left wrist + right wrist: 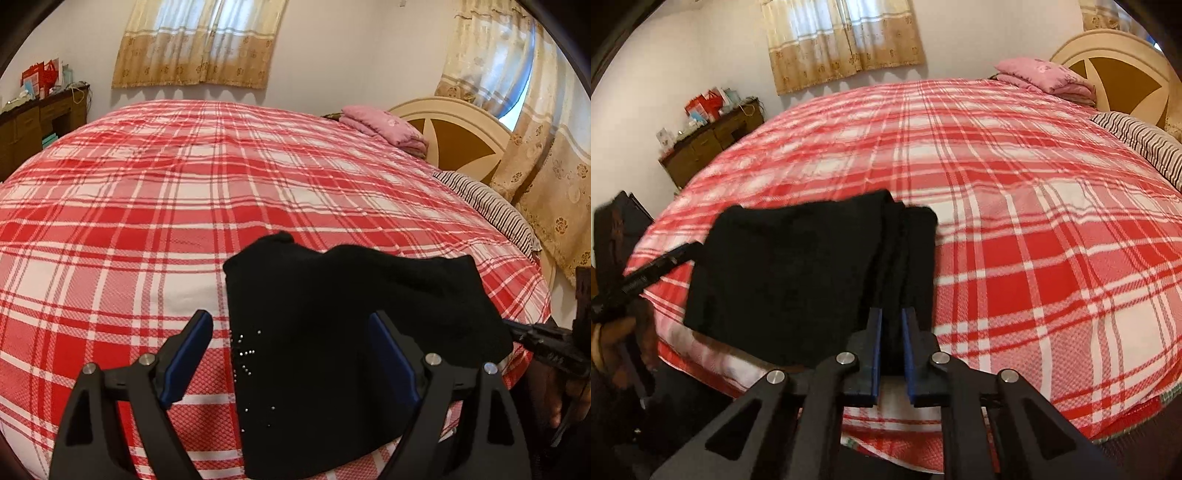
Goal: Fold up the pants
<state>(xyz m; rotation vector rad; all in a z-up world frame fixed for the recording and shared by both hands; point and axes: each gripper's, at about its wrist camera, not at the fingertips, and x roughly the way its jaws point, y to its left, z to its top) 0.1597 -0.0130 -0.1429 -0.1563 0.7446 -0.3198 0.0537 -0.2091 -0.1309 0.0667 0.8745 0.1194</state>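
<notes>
Black pants [798,273] folded to a compact stack at 6 o'clock on the bed [1015,229], near its edge. Right gripper [892,332] nearly together, clamped on the stack's right edge, layers bunched between the blue pads [876,350]. Left gripper [288,354] spread wide, straddling the stack's left edge without touching; small shiny studs [245,354] scattered on the fabric just inside the left pad. Judged from the several layers showing at the pinched edge: most folds done, legs already doubled over; left to do, probably release, square the far corner sticking up at 12 o'clock, and flatten.

Farther out, plain plaid sheet, bare through the middle. Striped pillow [1141,136] at 2 o'clock, pink folded bedding [1045,75] by the headboard [1108,51] at 1 o'clock. Wooden cabinet [713,144] at 10 o'clock with red bags [705,103] on top; print on them too small to read. No brand or label legible anywhere. Curtains [846,37] at 12 o'clock.
</notes>
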